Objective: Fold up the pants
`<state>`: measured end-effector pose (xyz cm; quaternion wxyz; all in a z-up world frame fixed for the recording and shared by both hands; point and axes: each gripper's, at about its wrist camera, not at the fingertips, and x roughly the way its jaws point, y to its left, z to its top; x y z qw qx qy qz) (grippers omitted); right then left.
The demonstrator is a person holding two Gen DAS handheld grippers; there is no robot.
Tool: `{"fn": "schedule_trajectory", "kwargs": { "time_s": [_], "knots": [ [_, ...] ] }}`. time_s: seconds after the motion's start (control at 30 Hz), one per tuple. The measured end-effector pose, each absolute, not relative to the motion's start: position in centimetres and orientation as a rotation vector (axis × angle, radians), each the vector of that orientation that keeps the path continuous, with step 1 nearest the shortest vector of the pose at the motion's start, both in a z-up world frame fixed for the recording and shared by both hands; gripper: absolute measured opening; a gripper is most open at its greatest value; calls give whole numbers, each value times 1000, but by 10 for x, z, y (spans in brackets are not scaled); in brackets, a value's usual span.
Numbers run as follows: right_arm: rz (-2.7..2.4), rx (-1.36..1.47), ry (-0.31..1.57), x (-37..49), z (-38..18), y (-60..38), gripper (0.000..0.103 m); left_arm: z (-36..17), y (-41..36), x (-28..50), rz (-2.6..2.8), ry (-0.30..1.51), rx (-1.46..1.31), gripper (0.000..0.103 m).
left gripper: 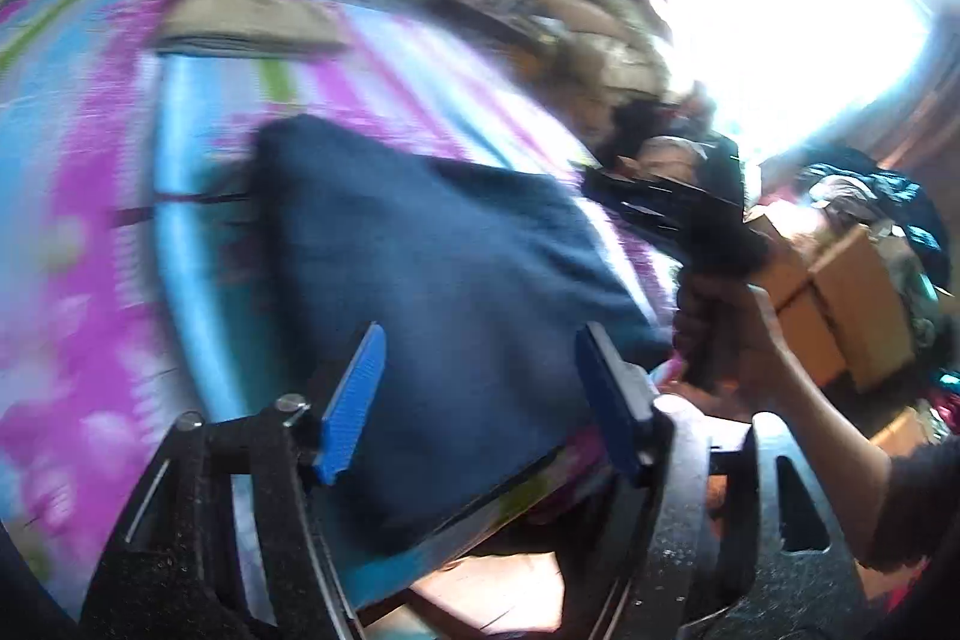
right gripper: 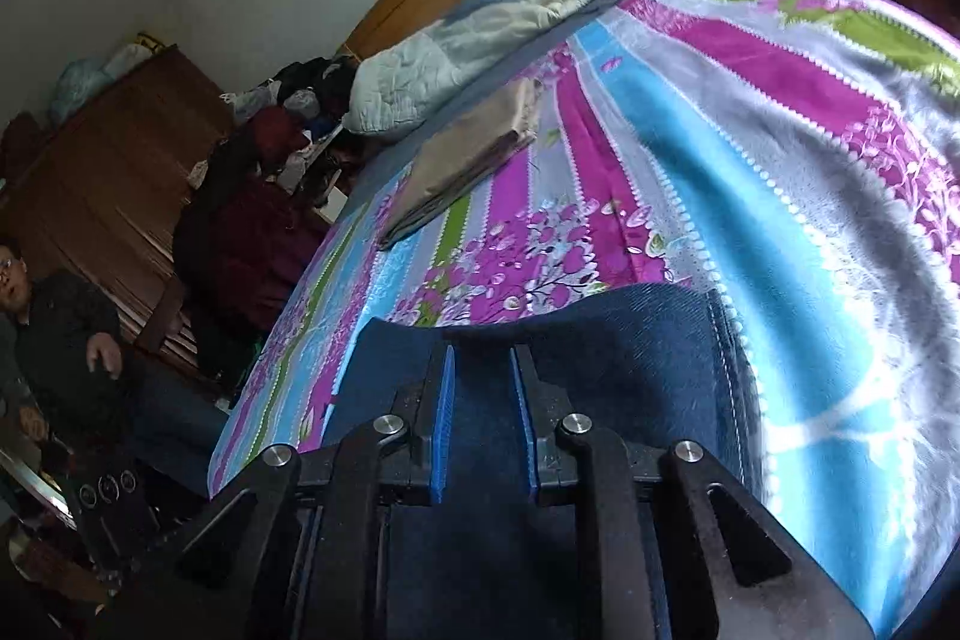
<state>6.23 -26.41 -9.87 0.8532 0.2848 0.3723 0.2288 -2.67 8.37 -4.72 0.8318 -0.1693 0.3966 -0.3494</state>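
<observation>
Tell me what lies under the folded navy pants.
The navy pants rest on the striped floral blanket, which shows all around them. Anything directly beneath is covered by the denim.

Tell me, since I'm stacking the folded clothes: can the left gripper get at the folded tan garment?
Probably yes: the left gripper is open over the navy pants, and only bare blanket lies before the tan garment.

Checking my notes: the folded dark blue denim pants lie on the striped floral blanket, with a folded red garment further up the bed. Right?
Not quite: the further garment is tan, not red, as the right wrist view shows. The folded dark blue denim pants do lie on the striped floral blanket.
</observation>
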Motion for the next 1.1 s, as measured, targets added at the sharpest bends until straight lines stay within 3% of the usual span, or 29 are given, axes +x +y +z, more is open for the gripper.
{"fn": "schedule_trajectory", "kwargs": {
  "time_s": [0.03,0.07,0.13,0.2,0.27,0.4,0.47,0.53,0.57,0.6,0.67,0.73,0.77,0.93,1.0,1.1],
  "knots": [
    [441,608,822,79,-119,-277,21,-55,64,-17,-819,854,-362,51],
    [407,624,859,90,-137,-287,0,-61,55,-10,-855,860,-351,47],
    [418,783,862,102,-165,-315,0,-95,30,4,-866,911,-252,44],
    [391,827,828,101,-166,-326,0,-120,28,3,-794,833,-98,1],
    [375,779,836,104,-159,-325,0,-126,38,-5,-824,759,-94,1],
    [228,609,776,93,-120,-315,1,-111,44,5,-827,826,-50,2],
    [176,576,715,79,-93,-313,14,-96,58,0,-788,786,-37,3],
    [278,553,671,58,-72,-290,14,-79,90,8,-723,724,-99,12],
    [319,529,677,51,-68,-272,14,-76,97,17,-684,715,-113,25],
    [373,507,686,44,-66,-247,14,-73,101,32,-643,711,-128,27],
    [456,478,711,32,-70,-201,14,-68,101,70,-592,730,-127,26],
    [506,373,780,22,-83,-144,14,-66,90,103,-579,739,-90,5],
    [511,308,800,14,-89,-123,13,-69,83,120,-593,755,-79,0],
    [578,250,859,-6,-137,-62,12,-106,64,157,-563,849,9,0],
    [566,295,823,-4,-151,-65,0,-129,75,171,-485,920,7,1],
    [532,299,857,-1,-145,-65,0,-145,68,183,-440,942,70,2]
  ]
}}
